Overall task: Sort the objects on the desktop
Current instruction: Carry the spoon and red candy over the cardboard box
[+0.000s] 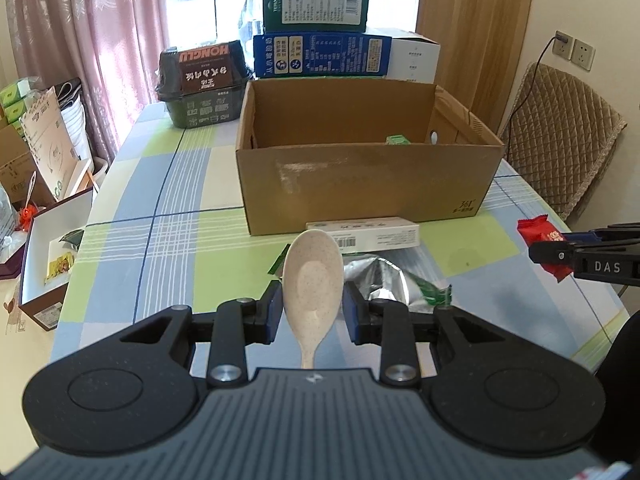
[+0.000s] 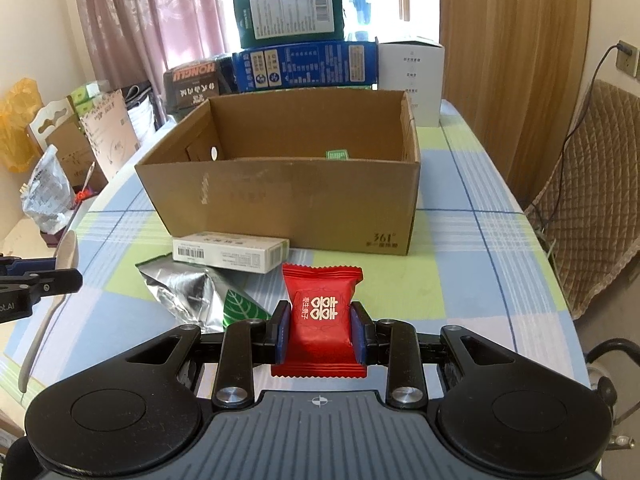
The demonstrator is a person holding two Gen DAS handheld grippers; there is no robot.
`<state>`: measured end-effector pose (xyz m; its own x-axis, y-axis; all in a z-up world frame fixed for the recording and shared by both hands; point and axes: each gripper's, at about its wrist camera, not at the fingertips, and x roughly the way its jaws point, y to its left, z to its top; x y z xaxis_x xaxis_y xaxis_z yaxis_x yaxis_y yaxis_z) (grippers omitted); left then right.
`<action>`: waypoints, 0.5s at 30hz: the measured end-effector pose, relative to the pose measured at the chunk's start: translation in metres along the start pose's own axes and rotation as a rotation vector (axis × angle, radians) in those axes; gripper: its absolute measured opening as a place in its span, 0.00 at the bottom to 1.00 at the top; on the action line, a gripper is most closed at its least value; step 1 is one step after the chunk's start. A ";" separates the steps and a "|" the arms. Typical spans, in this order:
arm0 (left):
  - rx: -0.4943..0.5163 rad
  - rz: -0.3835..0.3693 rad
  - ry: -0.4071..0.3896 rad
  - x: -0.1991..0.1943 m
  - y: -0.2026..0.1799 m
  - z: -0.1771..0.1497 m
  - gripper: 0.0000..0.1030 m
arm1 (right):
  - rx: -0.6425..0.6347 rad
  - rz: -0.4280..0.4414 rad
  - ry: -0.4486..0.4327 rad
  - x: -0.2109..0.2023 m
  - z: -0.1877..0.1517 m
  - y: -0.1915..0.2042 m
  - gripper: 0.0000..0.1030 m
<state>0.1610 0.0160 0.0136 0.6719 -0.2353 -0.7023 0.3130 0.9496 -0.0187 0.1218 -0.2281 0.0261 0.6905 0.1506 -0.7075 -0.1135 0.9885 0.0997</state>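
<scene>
My left gripper (image 1: 313, 308) is shut on a speckled cream spoon (image 1: 312, 280), bowl forward, held above the checked tablecloth. My right gripper (image 2: 320, 330) is shut on a red candy packet (image 2: 320, 316), also lifted off the table. Each gripper shows in the other's view: the right one (image 1: 560, 254) with the red packet (image 1: 540, 240) at the right edge, the left one (image 2: 60, 276) with the spoon (image 2: 66, 250) at the left edge. Ahead stands an open cardboard box (image 1: 360, 184) (image 2: 288, 200) with a small green item (image 1: 398, 140) (image 2: 337, 155) inside.
A white medicine box (image 1: 364, 234) (image 2: 230, 254) and a crumpled silver-and-green foil bag (image 1: 396, 280) (image 2: 192, 292) lie before the cardboard box. Stacked cartons (image 1: 320, 52) stand behind it. A padded chair (image 2: 592, 208) is on the right; boxes and bags (image 1: 44, 184) crowd the left.
</scene>
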 end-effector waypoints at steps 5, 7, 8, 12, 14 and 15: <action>0.010 -0.005 -0.005 -0.003 -0.008 0.007 0.26 | 0.003 0.004 -0.009 -0.004 0.003 -0.003 0.27; 0.016 -0.007 -0.007 -0.004 -0.011 0.009 0.26 | 0.004 0.005 -0.012 -0.005 0.005 -0.003 0.27; 0.019 -0.008 -0.008 -0.004 -0.012 0.010 0.26 | 0.003 0.005 -0.013 -0.005 0.006 -0.004 0.27; 0.027 -0.014 -0.010 -0.003 -0.017 0.016 0.26 | 0.004 0.006 -0.019 -0.006 0.010 -0.007 0.27; 0.030 -0.016 -0.011 -0.003 -0.018 0.019 0.26 | 0.001 0.006 -0.023 -0.006 0.013 -0.008 0.27; 0.031 -0.018 -0.012 -0.003 -0.019 0.021 0.26 | 0.000 0.007 -0.024 -0.006 0.015 -0.009 0.27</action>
<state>0.1674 -0.0054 0.0306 0.6737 -0.2551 -0.6936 0.3456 0.9383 -0.0095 0.1290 -0.2374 0.0403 0.7068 0.1574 -0.6897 -0.1178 0.9875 0.1046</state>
